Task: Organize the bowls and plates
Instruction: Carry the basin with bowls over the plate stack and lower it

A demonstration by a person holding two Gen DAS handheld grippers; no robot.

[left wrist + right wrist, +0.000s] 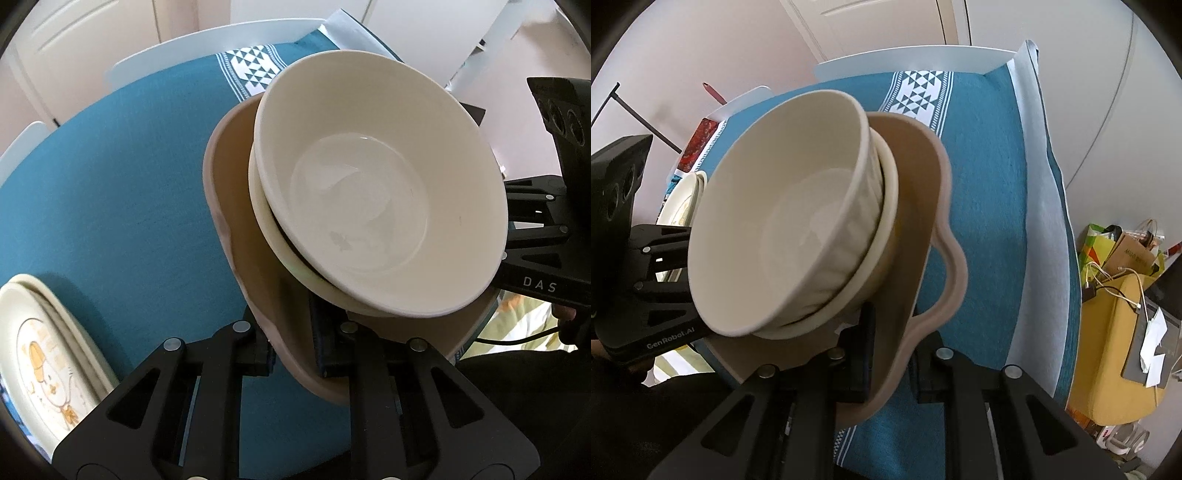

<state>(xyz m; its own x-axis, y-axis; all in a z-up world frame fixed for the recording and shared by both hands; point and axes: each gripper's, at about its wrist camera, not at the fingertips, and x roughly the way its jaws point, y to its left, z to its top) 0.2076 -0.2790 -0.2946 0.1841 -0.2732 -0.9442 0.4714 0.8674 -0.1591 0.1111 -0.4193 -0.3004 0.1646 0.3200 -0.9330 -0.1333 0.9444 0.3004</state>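
- Beige tray point(236, 229), wavy-rimmed: held over the teal tablecloth point(110, 192), apparently lifted clear, though the underside is hidden.
- White bowl point(380, 206): nested in a second cream bowl point(266, 229), both resting on the tray.
- Left gripper point(291, 354): jaws clamped on the tray's near rim.
- Right gripper point(890, 365): jaws clamped on the tray's opposite rim.
- Printed plate point(48, 354): lying on the tablecloth, well apart from the tray, bearing a cartoon figure.
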